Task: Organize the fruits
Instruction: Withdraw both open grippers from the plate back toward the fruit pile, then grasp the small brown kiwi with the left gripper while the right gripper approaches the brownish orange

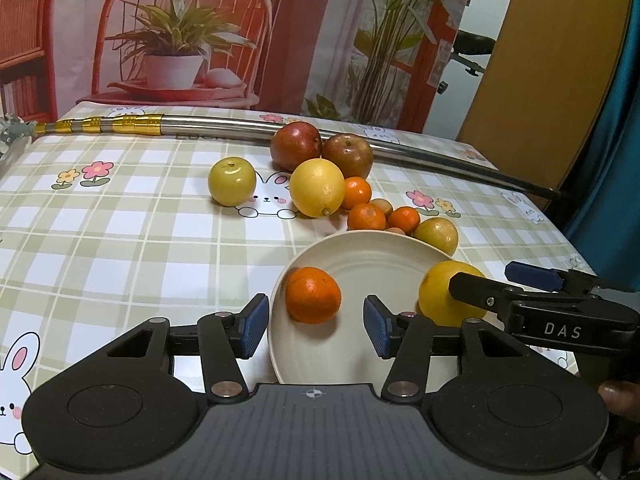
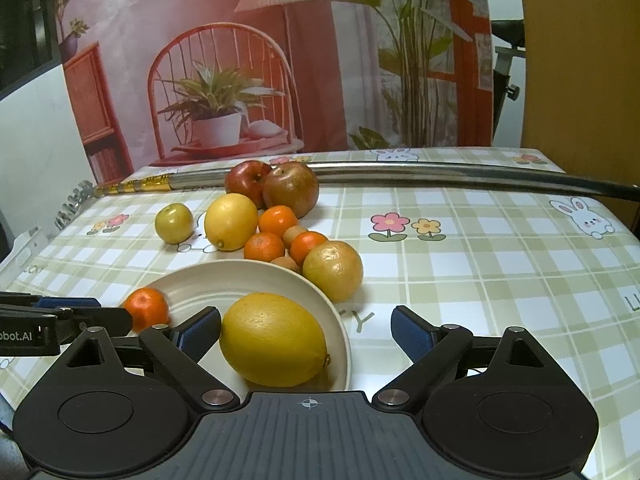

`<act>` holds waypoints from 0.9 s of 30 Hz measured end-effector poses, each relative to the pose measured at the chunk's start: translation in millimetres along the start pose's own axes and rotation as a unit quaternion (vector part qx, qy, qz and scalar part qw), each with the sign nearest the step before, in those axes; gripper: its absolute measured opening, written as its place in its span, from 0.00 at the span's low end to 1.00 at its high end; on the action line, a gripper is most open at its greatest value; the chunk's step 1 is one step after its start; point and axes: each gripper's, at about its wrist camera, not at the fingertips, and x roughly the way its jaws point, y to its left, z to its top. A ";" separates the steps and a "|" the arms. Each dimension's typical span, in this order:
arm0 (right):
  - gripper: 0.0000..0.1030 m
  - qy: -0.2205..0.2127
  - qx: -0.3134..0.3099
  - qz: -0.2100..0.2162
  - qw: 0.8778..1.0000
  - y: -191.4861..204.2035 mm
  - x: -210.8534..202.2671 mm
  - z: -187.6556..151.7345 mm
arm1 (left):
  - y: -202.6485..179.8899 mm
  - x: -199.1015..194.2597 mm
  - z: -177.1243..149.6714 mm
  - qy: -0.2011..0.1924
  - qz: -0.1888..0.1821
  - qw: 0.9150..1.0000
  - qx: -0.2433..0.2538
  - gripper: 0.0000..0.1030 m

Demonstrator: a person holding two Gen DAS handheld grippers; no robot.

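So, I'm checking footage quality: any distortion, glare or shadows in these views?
Left wrist view: fisheye bends the long steel pole, with a glare streak along it. Right wrist view: sharp; the big yellow lemon casts a soft shadow in the cream plate.

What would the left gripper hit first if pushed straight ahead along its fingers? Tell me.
Most likely the orange lying in the cream plate: it sits just ahead of the open left gripper, between the lines of its fingers. Depth is hard to judge, so the fingertips may touch the plate first.
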 end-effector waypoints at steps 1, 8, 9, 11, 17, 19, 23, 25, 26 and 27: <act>0.87 -0.001 0.001 0.000 1.000 0.1 -0.4 0.1 | 0.8 -0.6 1.7 0.000 -0.001 1.000 -0.002 0.53; 0.87 -0.017 0.007 0.003 1.000 -5.2 -5.2 11.4 | 7.5 -6.2 36.4 0.005 -0.020 1.000 -0.007 0.52; 0.87 -0.021 0.009 0.006 1.000 -7.8 -6.2 15.9 | 7.1 -6.8 44.1 0.003 -0.024 1.000 -0.004 0.52; 0.87 -0.029 0.015 0.011 0.999 -15.3 -8.1 26.1 | 3.5 -6.8 57.3 -0.002 -0.025 1.000 0.006 0.52; 0.87 -0.046 0.040 -0.005 0.998 -45.8 -4.7 59.7 | -3.8 6.6 93.0 0.013 -0.066 0.998 -0.013 0.46; 0.87 -0.047 0.048 -0.014 0.998 -55.6 -1.6 67.8 | -7.2 14.9 99.5 0.025 -0.076 0.997 -0.017 0.42; 0.87 -0.045 0.062 -0.028 0.997 -72.7 6.4 79.6 | -20.2 37.1 108.4 0.051 -0.086 0.995 -0.003 0.37; 0.87 -0.042 0.067 -0.033 0.996 -78.8 11.4 82.1 | -24.3 51.0 112.5 0.066 -0.088 0.994 -0.001 0.36; 0.87 -0.040 0.069 -0.035 0.996 -81.4 14.3 82.5 | -25.2 58.0 114.3 0.074 -0.090 0.993 -0.005 0.36; 0.87 -0.038 0.071 -0.036 0.996 -83.2 16.9 82.3 | -25.5 64.6 115.1 0.083 -0.092 0.992 -0.010 0.36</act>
